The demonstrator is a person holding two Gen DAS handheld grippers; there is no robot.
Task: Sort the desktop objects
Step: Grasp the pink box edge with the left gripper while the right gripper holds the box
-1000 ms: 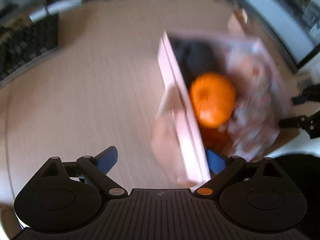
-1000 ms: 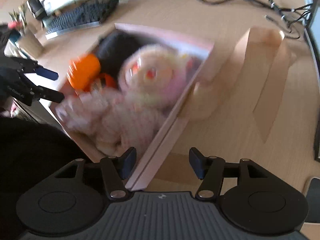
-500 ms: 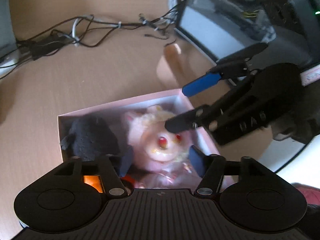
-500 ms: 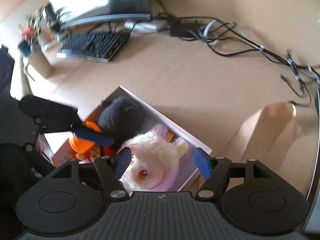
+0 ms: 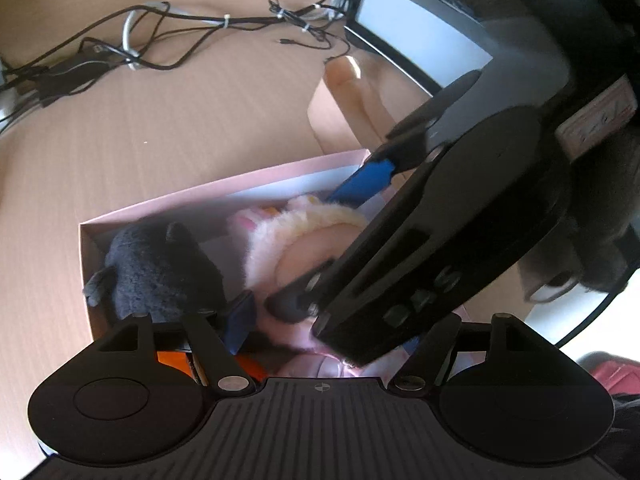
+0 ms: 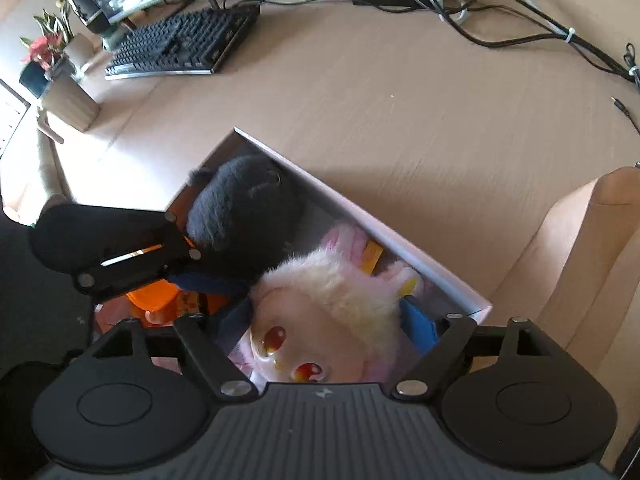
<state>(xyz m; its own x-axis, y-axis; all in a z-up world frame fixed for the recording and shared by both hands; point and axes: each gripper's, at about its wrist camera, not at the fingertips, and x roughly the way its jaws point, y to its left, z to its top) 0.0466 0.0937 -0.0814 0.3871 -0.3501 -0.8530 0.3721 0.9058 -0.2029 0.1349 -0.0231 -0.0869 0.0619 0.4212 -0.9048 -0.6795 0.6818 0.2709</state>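
Both tongs dropped into the box (image 6: 400, 240) since half a second ago. Right tongs (image 6: 328, 320) are spread around the pink plush (image 6: 332, 300) head; left tongs (image 5: 320, 332) are spread just beside the black plush (image 5: 160, 272). I'd close gently, low on the head, then lift straight up.

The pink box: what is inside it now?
Inside the pink box lie a dark grey plush, a pink plush with red eyes and something orange. The grippers and plush cover the bottom, so anything beneath cannot be seen.
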